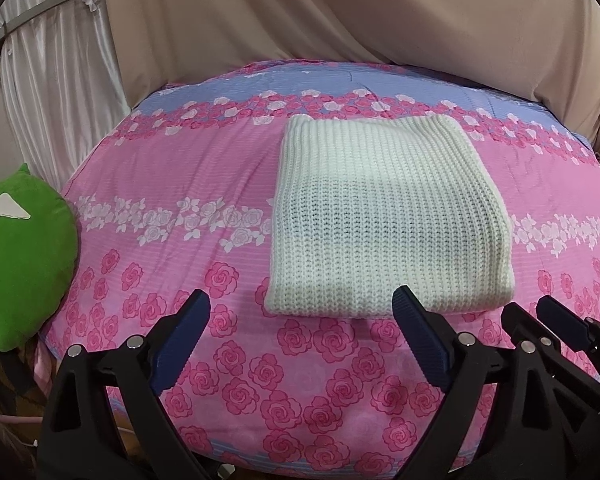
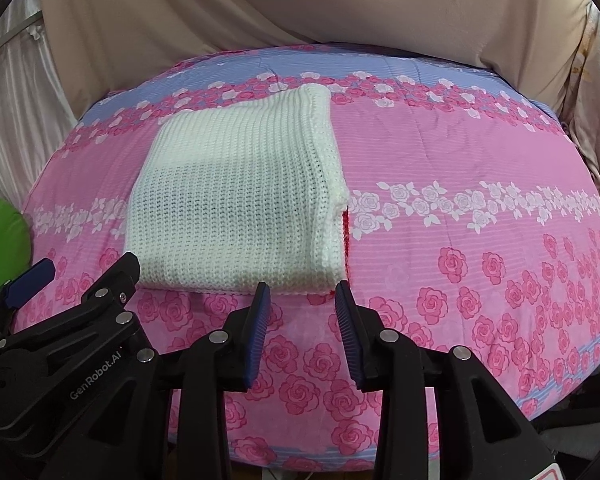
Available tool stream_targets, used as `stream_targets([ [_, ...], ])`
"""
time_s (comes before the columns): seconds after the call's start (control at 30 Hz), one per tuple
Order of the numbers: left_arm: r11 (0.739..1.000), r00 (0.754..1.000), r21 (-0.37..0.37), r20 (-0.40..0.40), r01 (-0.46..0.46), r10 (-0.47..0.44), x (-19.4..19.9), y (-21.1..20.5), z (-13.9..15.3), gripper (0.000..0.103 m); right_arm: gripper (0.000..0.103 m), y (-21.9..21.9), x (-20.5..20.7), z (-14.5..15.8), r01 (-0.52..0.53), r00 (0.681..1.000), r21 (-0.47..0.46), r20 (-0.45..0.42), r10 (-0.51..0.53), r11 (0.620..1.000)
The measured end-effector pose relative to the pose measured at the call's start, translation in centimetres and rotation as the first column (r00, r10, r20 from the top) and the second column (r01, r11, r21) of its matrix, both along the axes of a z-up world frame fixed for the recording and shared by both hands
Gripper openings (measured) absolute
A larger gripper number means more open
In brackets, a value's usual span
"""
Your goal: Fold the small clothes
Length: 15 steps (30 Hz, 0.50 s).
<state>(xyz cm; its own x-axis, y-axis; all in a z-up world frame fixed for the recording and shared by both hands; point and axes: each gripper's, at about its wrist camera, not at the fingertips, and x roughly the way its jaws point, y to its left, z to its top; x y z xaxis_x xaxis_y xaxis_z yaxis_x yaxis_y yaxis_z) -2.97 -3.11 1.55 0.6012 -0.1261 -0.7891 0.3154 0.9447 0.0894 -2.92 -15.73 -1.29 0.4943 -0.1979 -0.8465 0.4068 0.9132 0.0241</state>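
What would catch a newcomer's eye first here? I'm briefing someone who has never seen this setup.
First, the white knit garment, folded into a neat rectangle in the middle of the pink rose-print bedspread. Next, the bright green cushion at the bed's left edge. In the foreground, the left gripper gapes wide and empty, and the right gripper stands narrower, holding nothing.

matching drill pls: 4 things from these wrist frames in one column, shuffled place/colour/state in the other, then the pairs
1. knit garment
2. cushion
3. left gripper
4. right gripper

A. green, at the bed's left edge
B. jaws wide apart, holding nothing
C. white, folded into a rectangle on the rose-print cover
D. jaws narrowly apart, holding nothing

Pairs: 1-C, 2-A, 3-B, 4-D
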Motion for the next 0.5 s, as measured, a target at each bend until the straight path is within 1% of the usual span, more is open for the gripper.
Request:
stream_targets([
  [0.17,1.000,1.000,-0.002,0.004,-0.016,0.016,0.06,0.22,-0.03,0.089,0.035,0.18,0.12,-0.02,-0.008,1.000,-0.005,-0.005,0.008,1.000],
  [0.33,1.000,1.000,0.006,0.014,0.006,-0.006,-0.13,-0.20,0.02,0.081,0.035,0.21,0.23,-0.12,-0.006,1.000,-0.006,-0.011,0.006,1.000],
  [0.5,1.000,1.000,0.003,0.002,0.011,-0.011,-0.03,-0.31,-0.12,0.081,0.035,-0.01,0.22,-0.17,-0.004,1.000,-0.005,-0.009,0.004,1.000],
])
